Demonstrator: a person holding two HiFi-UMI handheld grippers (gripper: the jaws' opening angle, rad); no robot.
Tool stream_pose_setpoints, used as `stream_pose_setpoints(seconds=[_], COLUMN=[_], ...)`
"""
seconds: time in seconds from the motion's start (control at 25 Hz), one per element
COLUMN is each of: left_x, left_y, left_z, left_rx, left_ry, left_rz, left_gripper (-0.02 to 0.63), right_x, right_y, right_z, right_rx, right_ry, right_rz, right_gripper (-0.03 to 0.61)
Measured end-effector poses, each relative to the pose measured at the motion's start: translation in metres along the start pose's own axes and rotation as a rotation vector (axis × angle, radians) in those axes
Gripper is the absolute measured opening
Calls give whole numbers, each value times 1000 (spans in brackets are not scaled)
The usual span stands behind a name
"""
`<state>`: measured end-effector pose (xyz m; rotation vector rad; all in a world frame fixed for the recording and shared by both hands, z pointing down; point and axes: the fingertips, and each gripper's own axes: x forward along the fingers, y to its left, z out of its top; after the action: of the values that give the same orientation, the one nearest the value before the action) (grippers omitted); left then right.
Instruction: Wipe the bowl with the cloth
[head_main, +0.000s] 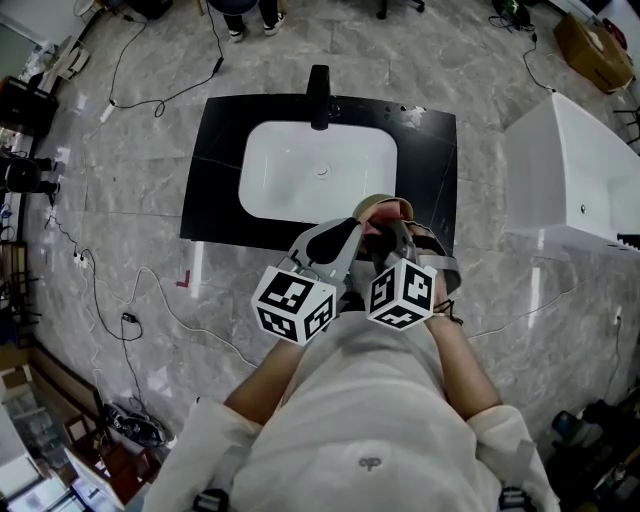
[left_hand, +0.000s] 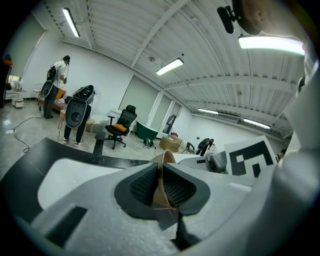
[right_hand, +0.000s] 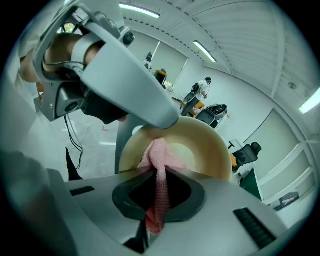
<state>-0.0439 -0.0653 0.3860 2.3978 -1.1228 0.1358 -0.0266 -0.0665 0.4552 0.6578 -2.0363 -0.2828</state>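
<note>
The person stands at a glossy black counter (head_main: 215, 170) with a white, round-cornered rectangular sink (head_main: 300, 170) sunk into it and a black faucet (head_main: 319, 97) at the back edge. The floor (head_main: 130, 150) is grey veined marble.

Both tools are held up close to the chest, over the counter's near edge. The left gripper (left_hand: 162, 187), of pale grey speckled plastic, has its dark, dimpled rubber pads (left_hand: 142, 187) pressed onto the thin rim of the bowl (left_hand: 165, 159) and clamps it edge-on. The bowl is round, smooth and cream-beige, with a matte finish and a shallow curved wall.

The right gripper (right_hand: 159, 192) pinches a pink cloth (right_hand: 157, 155) – a loose waffle-knit that hangs bunched between the jaws – and the free end lies against the bowl's inner wall, near the rim.

Each gripper carries a white cube (head_main: 293, 303) printed with bold black square markers. A small emblem on the person's pale shirt (head_main: 370, 462) is too small to read.
</note>
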Motion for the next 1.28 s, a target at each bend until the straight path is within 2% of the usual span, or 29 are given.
stream_pose_setpoints(seconds=[0.4,0.68,1.0,1.28], left_x=[0,4,3,2], left_y=[-3,-8,-6,5], left_z=[-1,-2,3,8], left_rx=[-30,5,5,-3], left_ry=[0,8,-1,-15], left_rz=[-24,-38,-33,-7], left_gripper=[31,21,17,17], right_x=[-12,-19,-17,-11], right_y=[-41,-53,-41,-11], right_z=[-3,11,24,30], right_rx=[31,6,-13,-47], right_ry=[19,-24,-63,-55], right_rz=[-192,-252,-212,-59], right_gripper=[15,15,15,15])
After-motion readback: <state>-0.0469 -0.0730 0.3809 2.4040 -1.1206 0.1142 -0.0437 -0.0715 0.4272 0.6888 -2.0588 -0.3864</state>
